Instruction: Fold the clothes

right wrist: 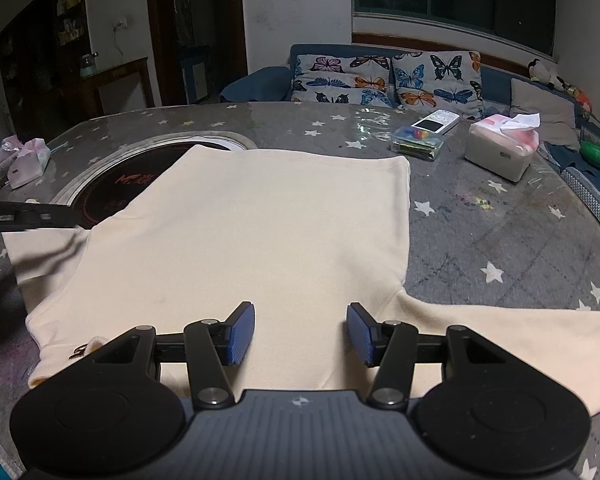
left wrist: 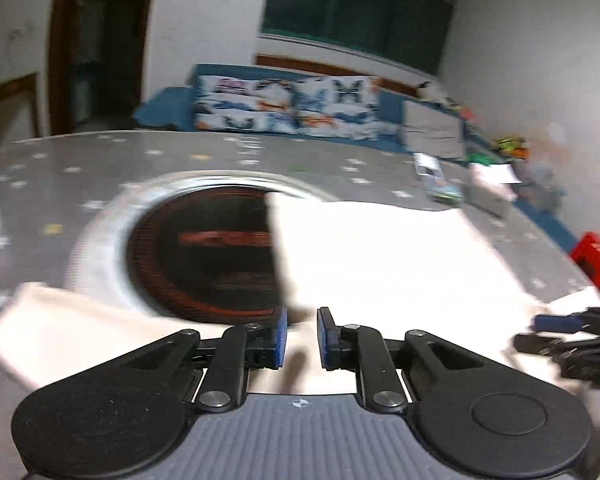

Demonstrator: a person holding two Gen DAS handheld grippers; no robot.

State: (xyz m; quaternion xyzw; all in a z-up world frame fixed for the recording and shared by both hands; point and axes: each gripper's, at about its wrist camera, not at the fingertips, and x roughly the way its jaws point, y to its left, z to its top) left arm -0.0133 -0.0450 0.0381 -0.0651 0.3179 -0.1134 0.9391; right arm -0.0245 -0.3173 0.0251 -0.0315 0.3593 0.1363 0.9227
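A cream shirt [right wrist: 260, 232] lies flat on the grey star-patterned table [right wrist: 500, 240], one sleeve [right wrist: 520, 344] spread to the right and the other [right wrist: 44, 256] to the left. My right gripper [right wrist: 300, 316] hangs open just above the shirt's near edge, with nothing between its blue pads. The left wrist view is blurred. There my left gripper [left wrist: 302, 320] sits over the shirt's [left wrist: 380, 264] left side with a narrow gap between its pads and no cloth pinched. The right gripper [left wrist: 540, 334] shows at that view's right edge. Dark fingers [right wrist: 28, 216] of the left gripper enter the right wrist view from the left.
A round cooktop [right wrist: 112, 184] set into the table lies partly under the shirt. Behind it are a tissue box [right wrist: 500, 152], a clear plastic box [right wrist: 418, 144], a white remote [right wrist: 436, 122] and a pink packet [right wrist: 20, 160]. A sofa with butterfly cushions [right wrist: 380, 76] stands beyond.
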